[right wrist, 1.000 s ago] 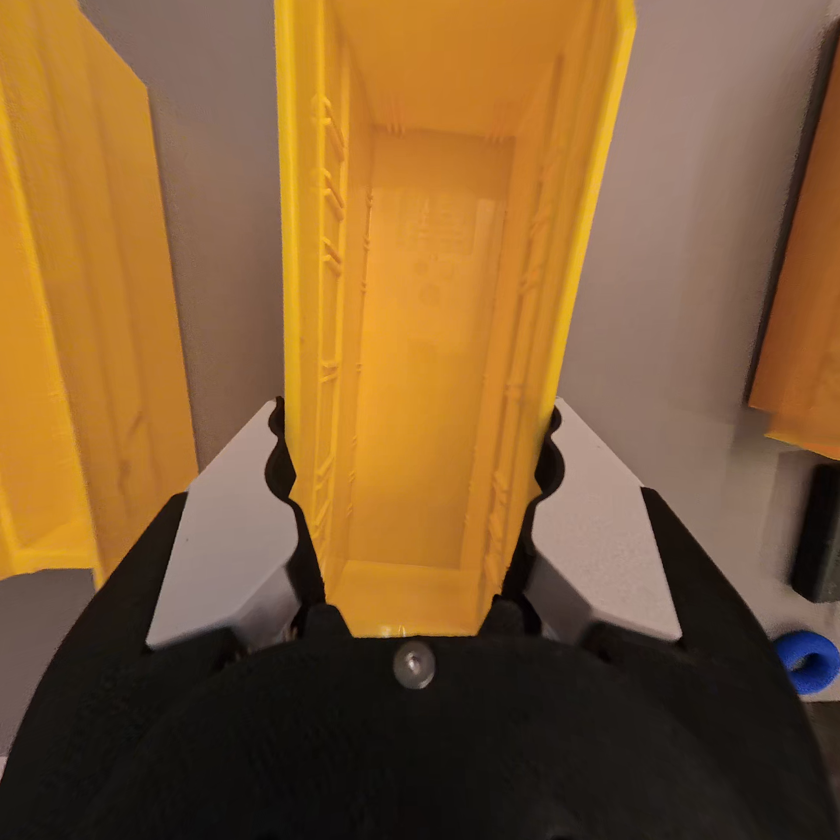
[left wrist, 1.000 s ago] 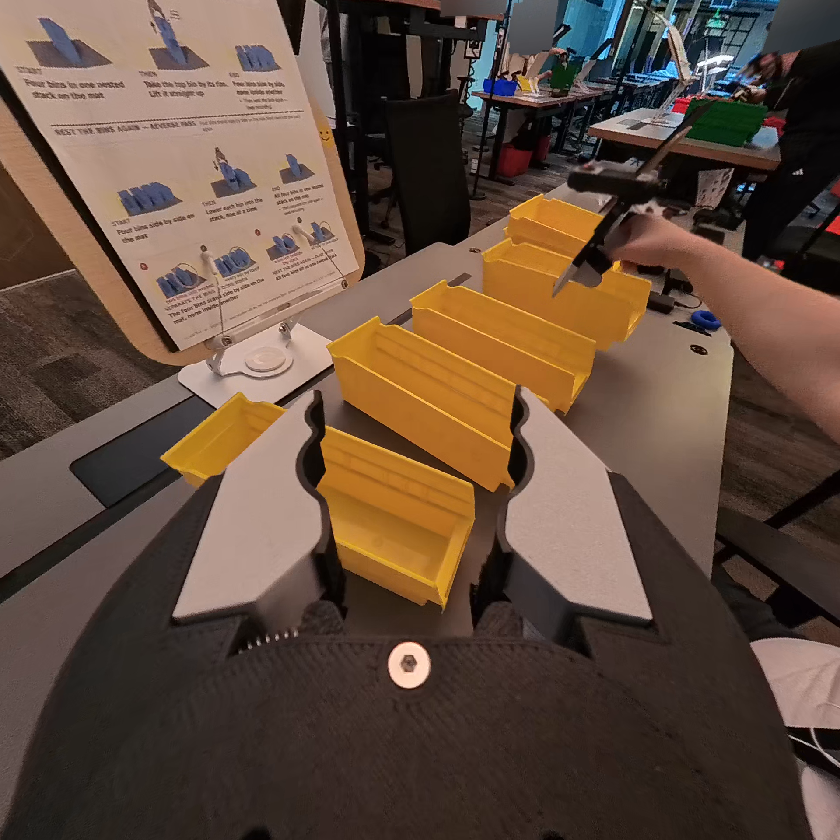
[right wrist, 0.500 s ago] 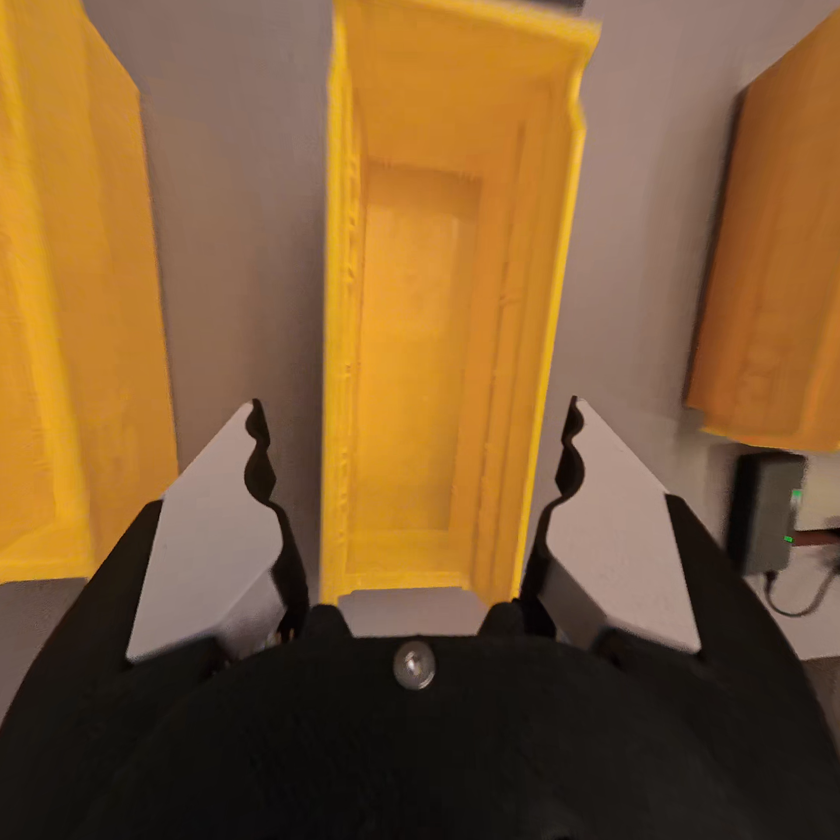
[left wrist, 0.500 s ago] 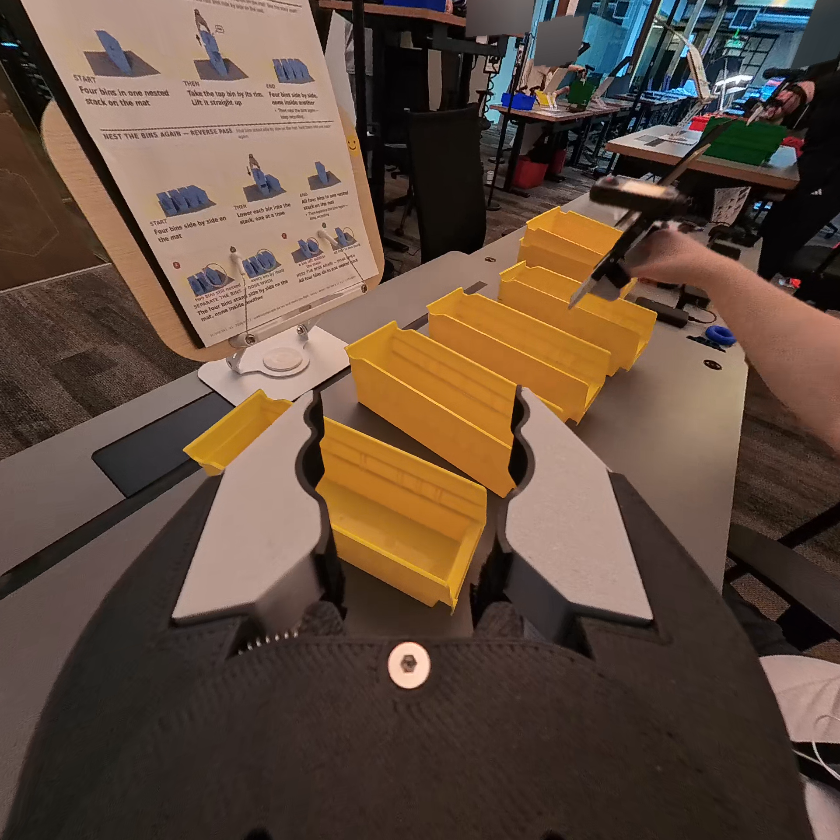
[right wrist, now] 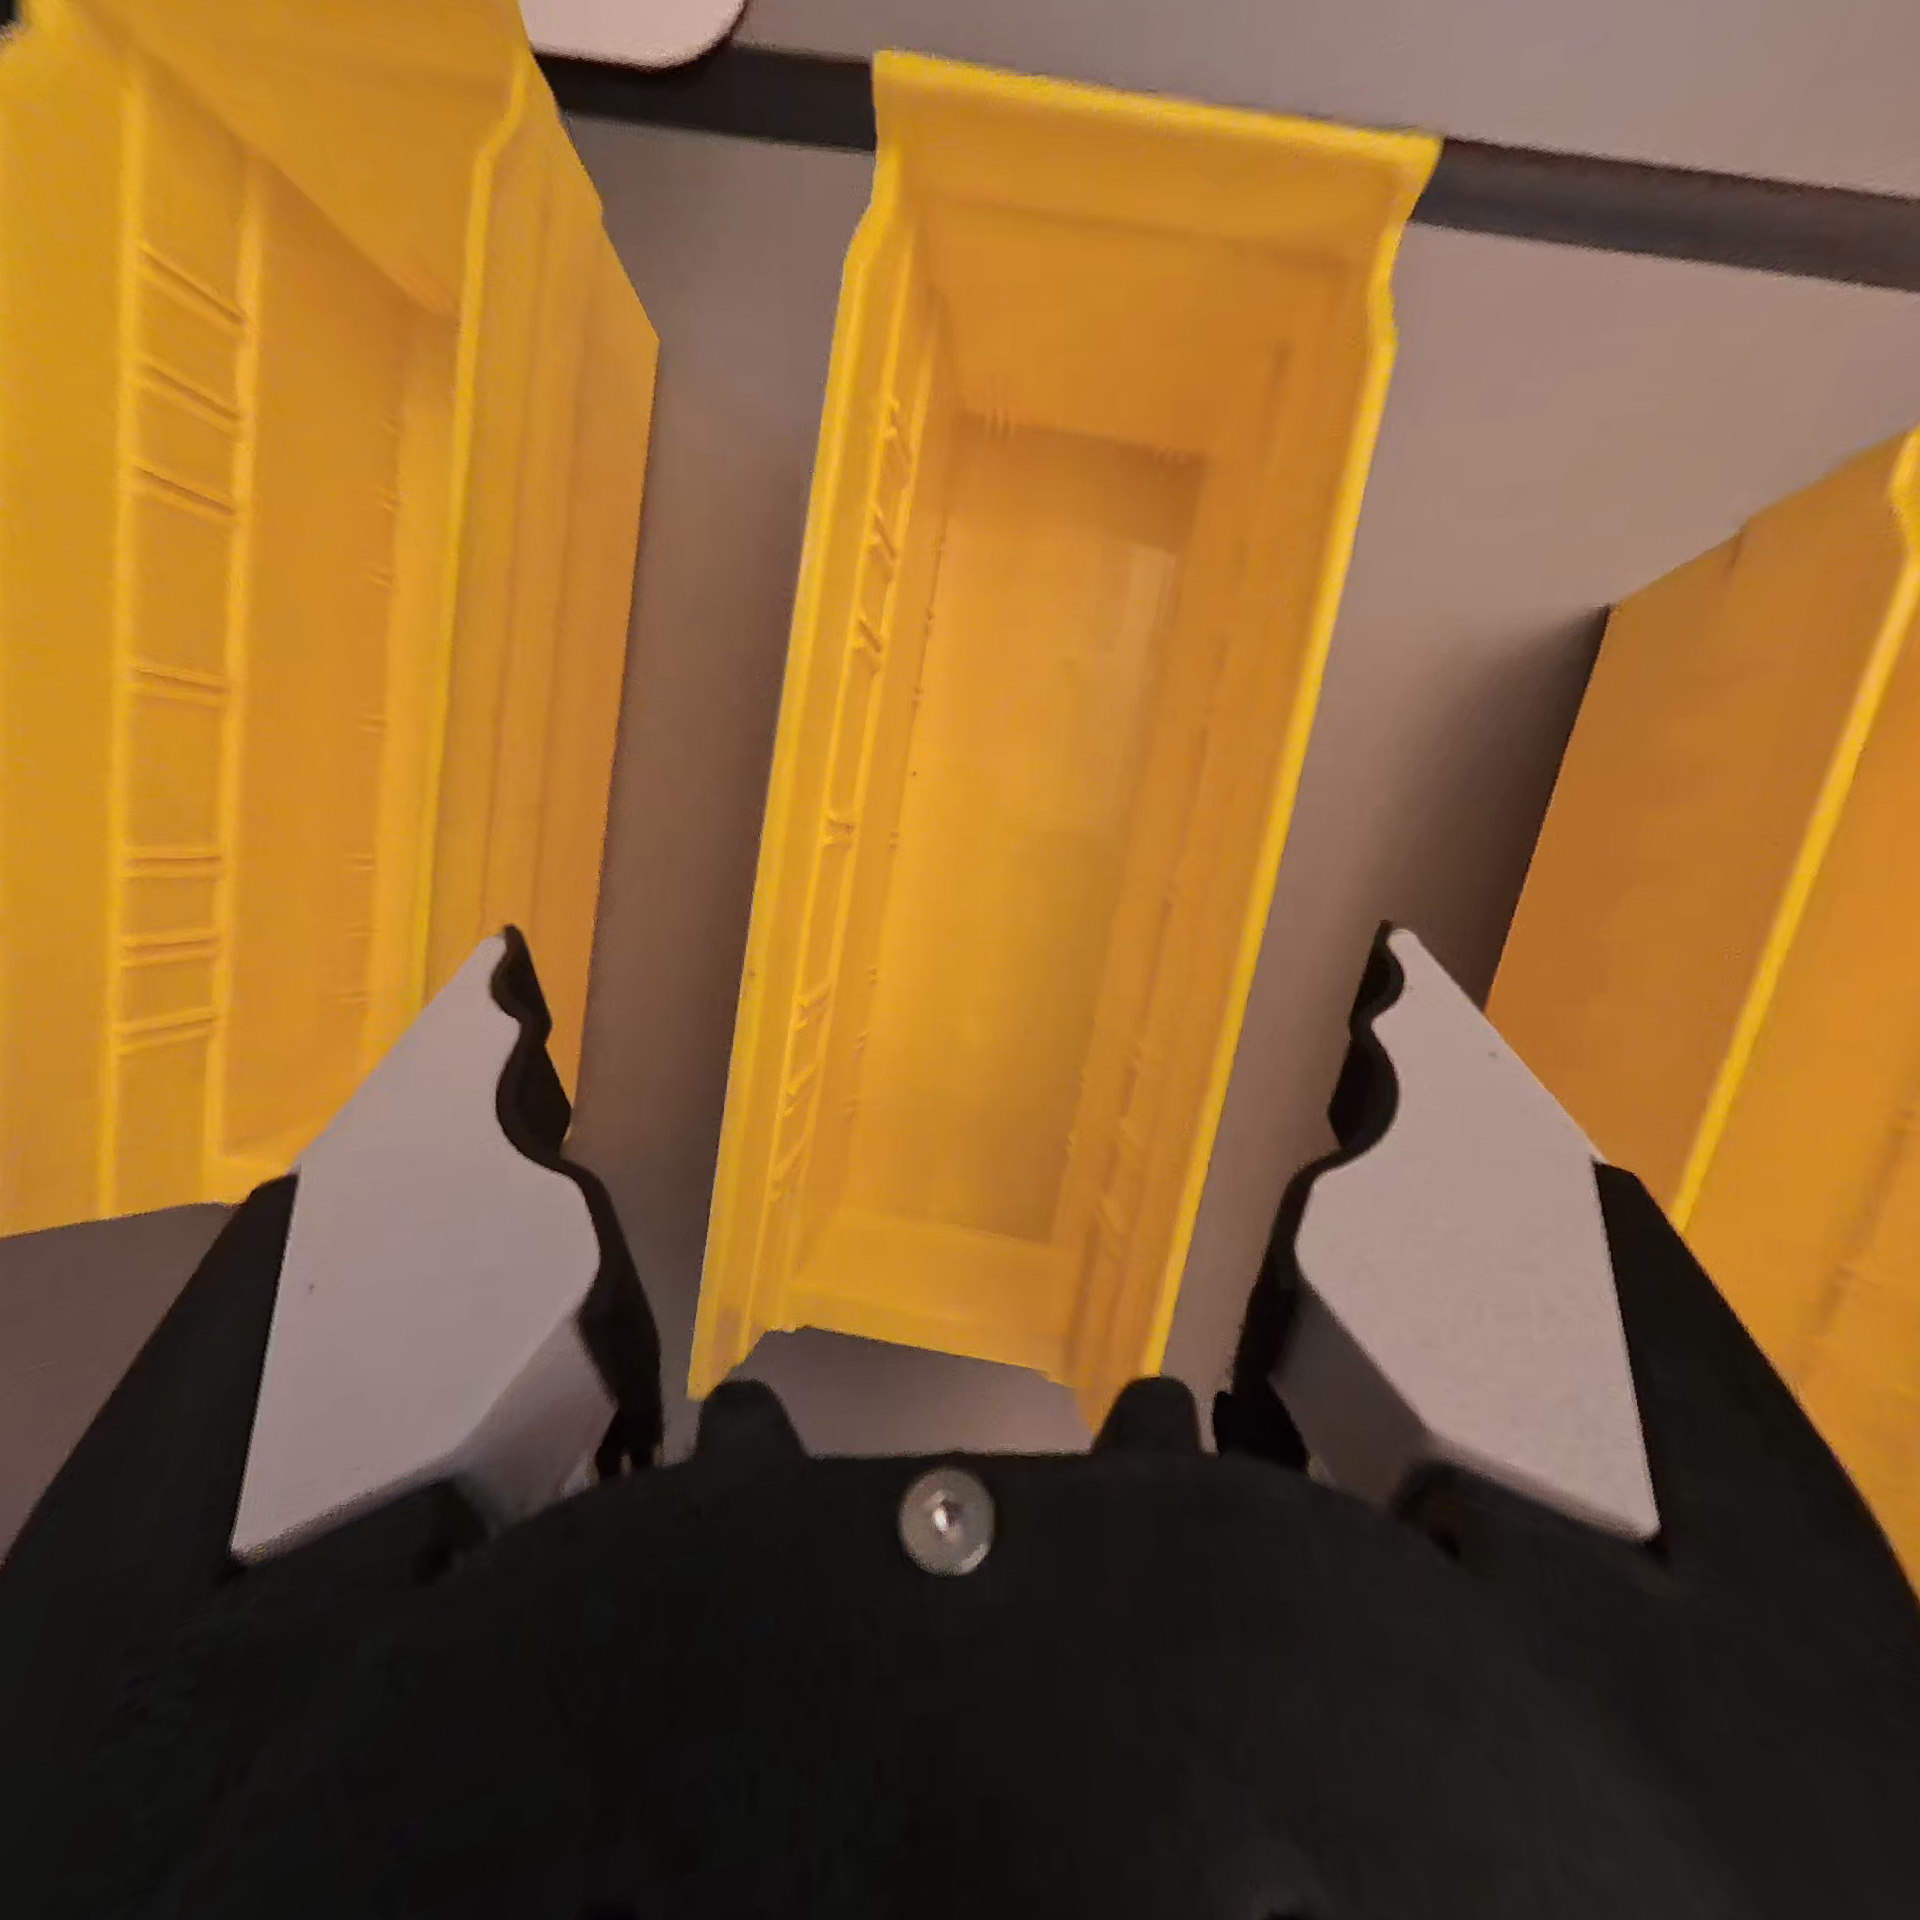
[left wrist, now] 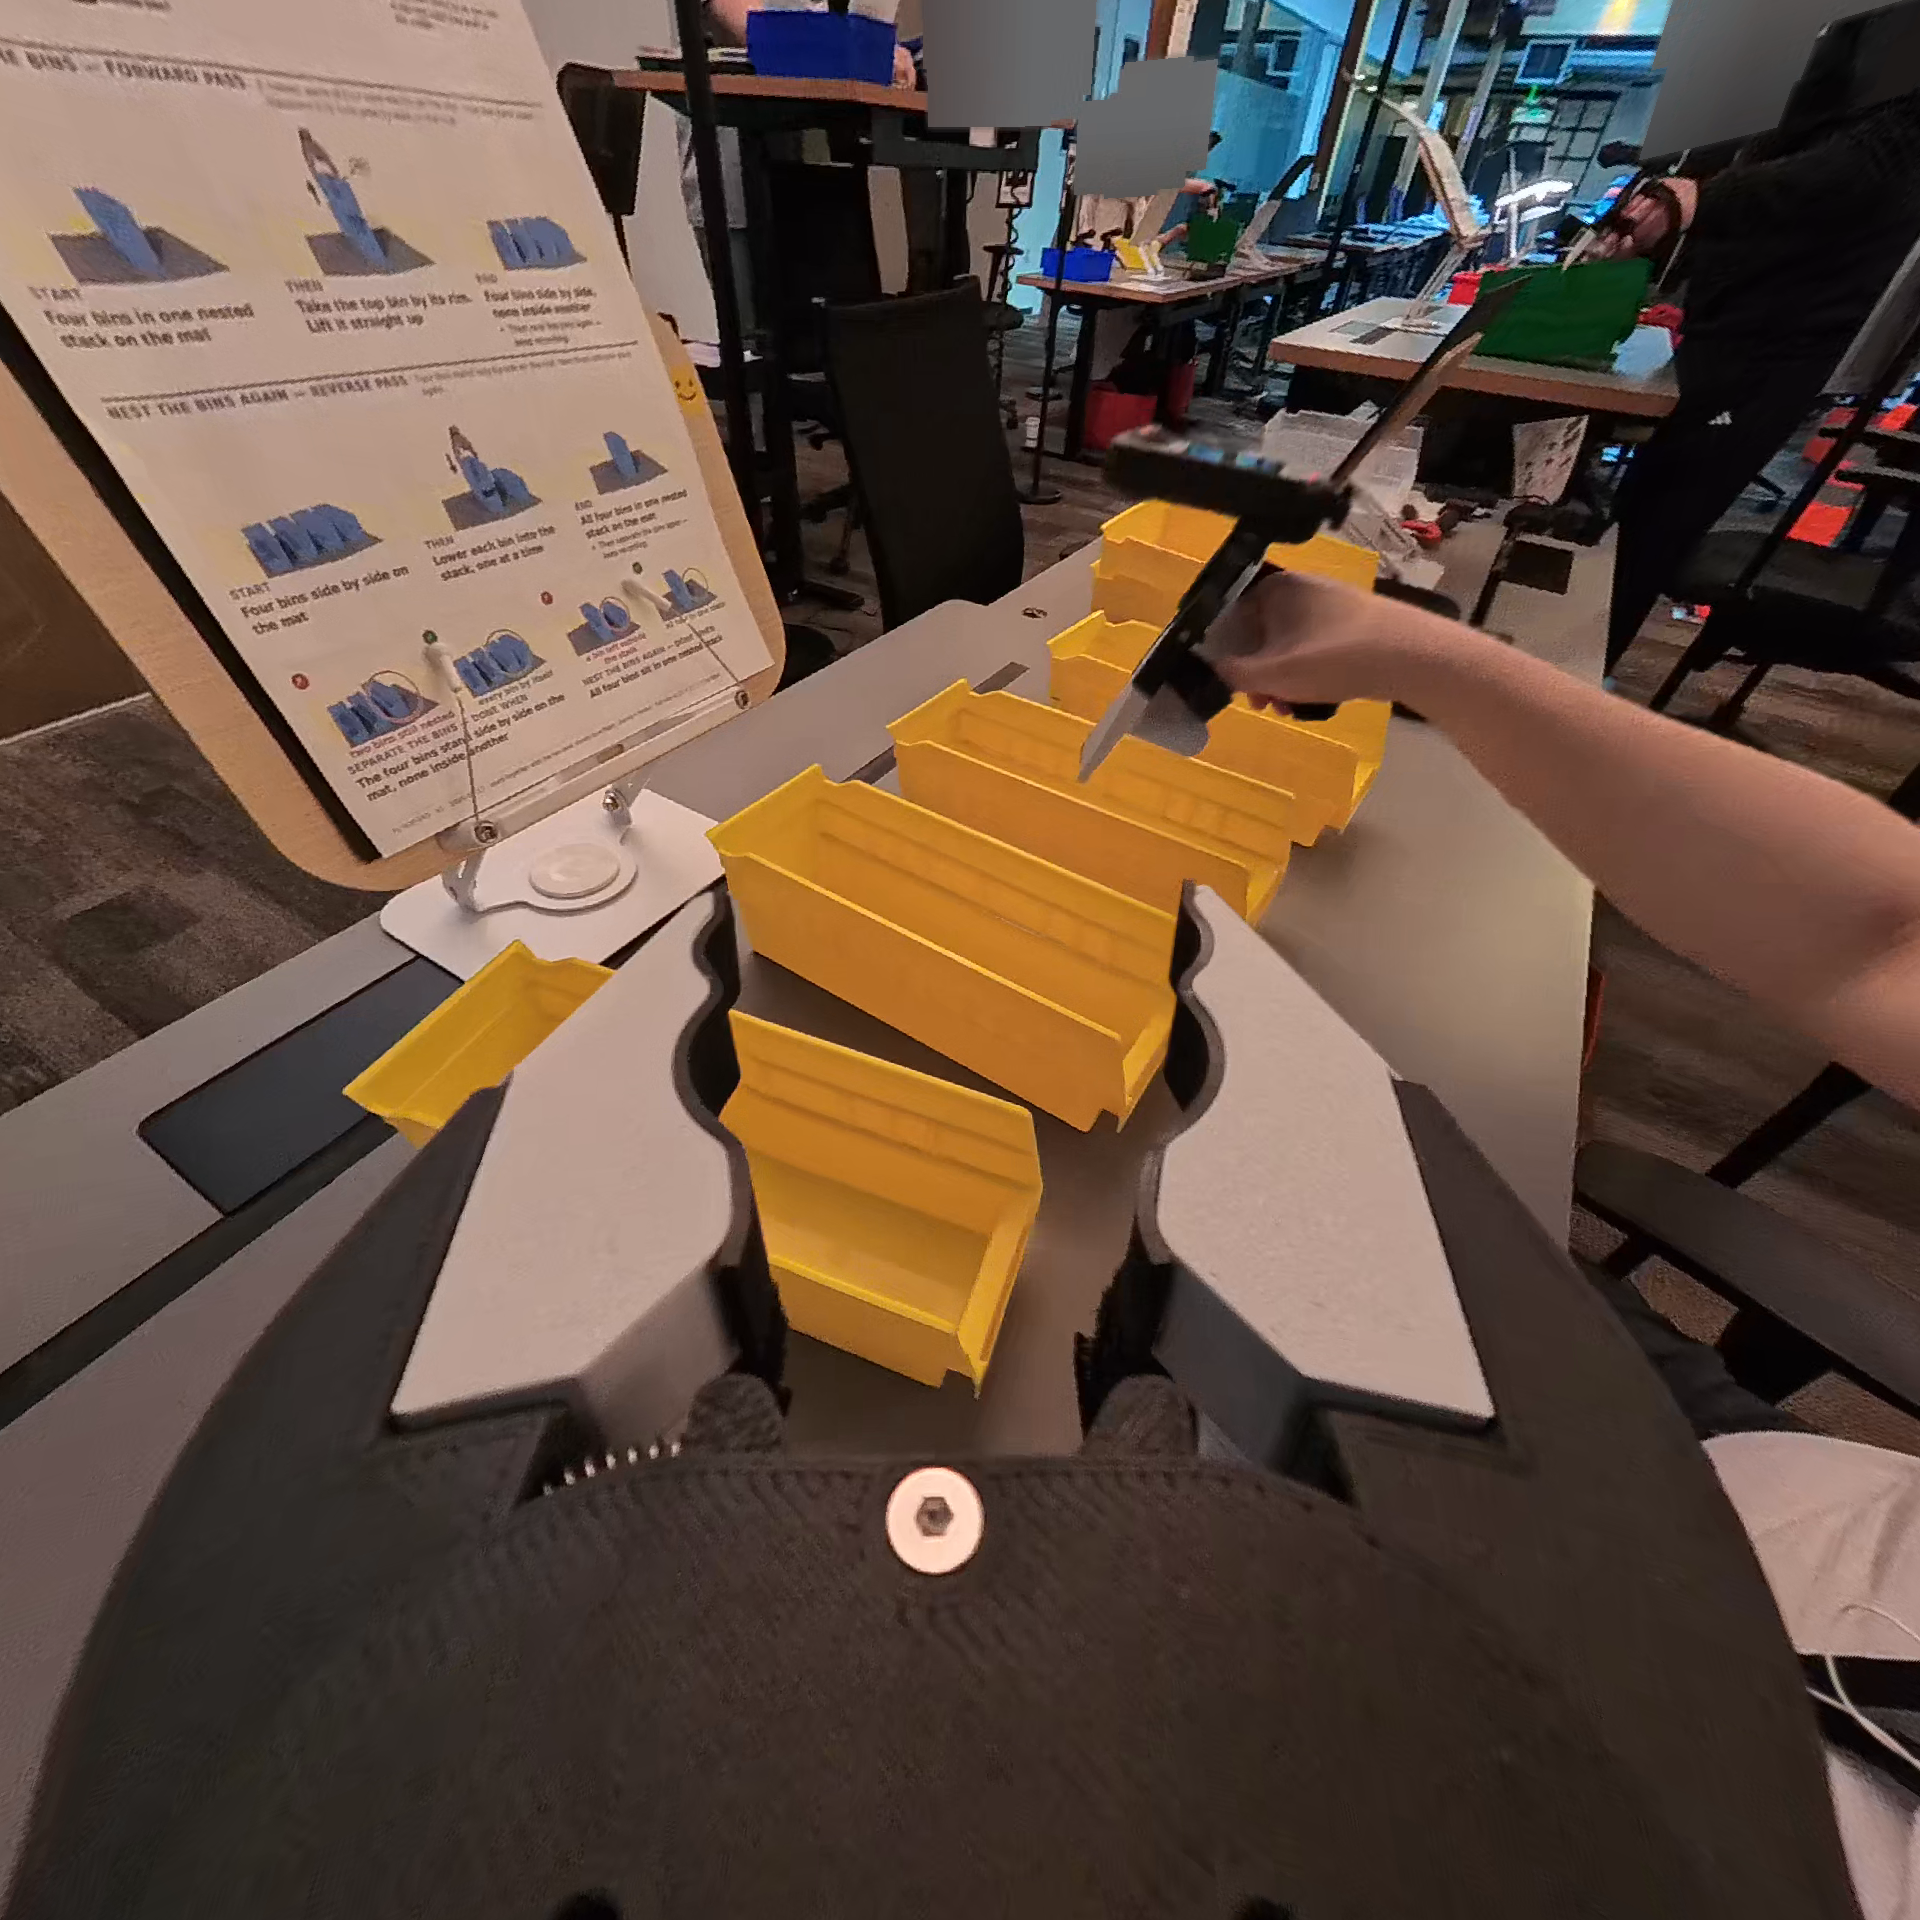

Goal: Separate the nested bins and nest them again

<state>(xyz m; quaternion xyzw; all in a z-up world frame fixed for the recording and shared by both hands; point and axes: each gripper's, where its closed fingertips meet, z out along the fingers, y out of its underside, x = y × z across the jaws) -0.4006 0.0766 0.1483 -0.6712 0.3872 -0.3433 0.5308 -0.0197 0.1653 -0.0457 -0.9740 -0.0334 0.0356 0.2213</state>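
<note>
Left wrist view, left to right. Instruction sheet (left wrist: 343, 436) on a white stand (left wrist: 561, 883), up and to the left of the left gripper (left wrist: 951, 935). Dark mat (left wrist: 260, 1101) set into the grey table (left wrist: 1455, 935), to the gripper's left. Nearest bin (left wrist: 883, 1174), yellow, lying low between the fingers, its far end passing behind the left finger (left wrist: 603, 1122); whether it touches either pad cannot be told, and a gap shows on its right side. Left gripper spread apart, gripping nothing. Second bin (left wrist: 935, 935), yellow, just ahead of the fingertips, crosswise. Third bin (left wrist: 1091, 800), beyond and to the right, parallel. Fourth bin (left wrist: 1288, 748), farther right. Bin stack (left wrist: 1153, 561), yellow, farthest ahead at the table's end. Right gripper (left wrist: 1143, 717), held in a hand (left wrist: 1309, 644), above the third and fourth bins, tips pointing down. Right wrist view, left to right. Left bin (right wrist: 291, 623), yellow, open top up, partly behind the left finger (right wrist: 436, 1143). Middle bin (right wrist: 1039, 779), yellow, resting on the table (right wrist: 665, 727) directly below and between the fingers, clear table on both sides of it. Right gripper (right wrist: 951, 987) spread wide, released, pads well off the bin's walls. Right bin (right wrist: 1766, 935), yellow, past the right finger (right wrist: 1455, 1143).
</note>
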